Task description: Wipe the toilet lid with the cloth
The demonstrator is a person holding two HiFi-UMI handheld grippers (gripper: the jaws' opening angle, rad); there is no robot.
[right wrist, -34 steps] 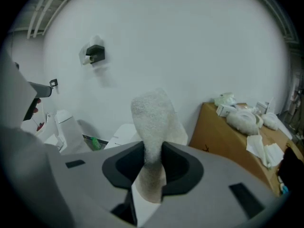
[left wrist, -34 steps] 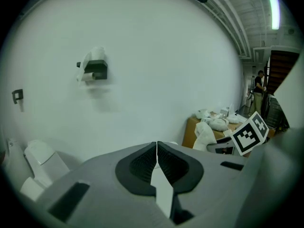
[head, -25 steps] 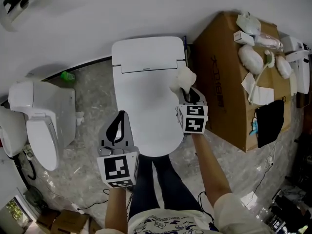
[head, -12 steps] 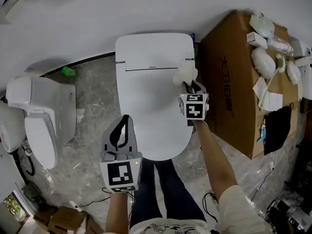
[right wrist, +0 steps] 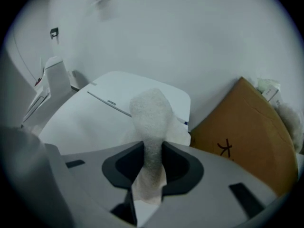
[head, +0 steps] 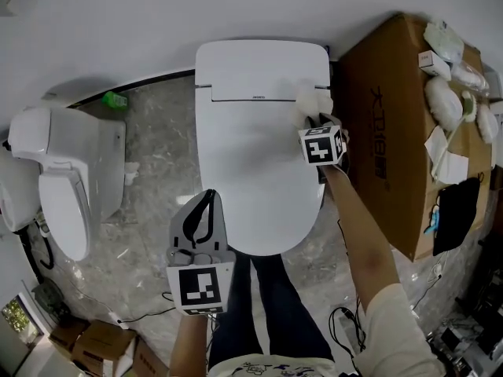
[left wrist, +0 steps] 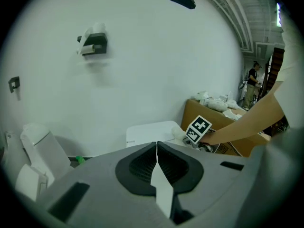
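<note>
Right gripper (right wrist: pixel 152 152): the jaws are clamping the white cloth (right wrist: pixel 149 109). The cloth is standing up past the jaw tips as a fuzzy wad, with a flatter fold spreading out beneath it. In the head view this gripper is sitting over the rear right corner of the toilet lid (head: pixel 255 171), just in front of the hinge line. The cloth is lying at that corner, close to the lid's right edge. Whether the cloth is pressing on the lid or hanging just above it cannot be told.

Left gripper (left wrist: pixel 156 148): the jaws are meeting tip to tip, and nothing is sitting between them. In the head view it is hanging over the floor (head: pixel 149 171) just off the lid's front left edge, well apart from the cloth. Its jaws are pointing toward the wall.

The toilet lid is lying closed and flat. The person's legs (head: pixel 259 305), in dark trousers, are standing at its front edge.

Surroundings: a cardboard box (head: pixel 385 124) is standing just beside the toilet's right side, with white packets (head: pixel 444 100) lying on its top. A second toilet (head: pixel 67 187) is standing on the marbled floor to the left, apart from the first. A small green object (head: pixel 115 99) is lying at the foot of the wall between the two toilets.
</note>
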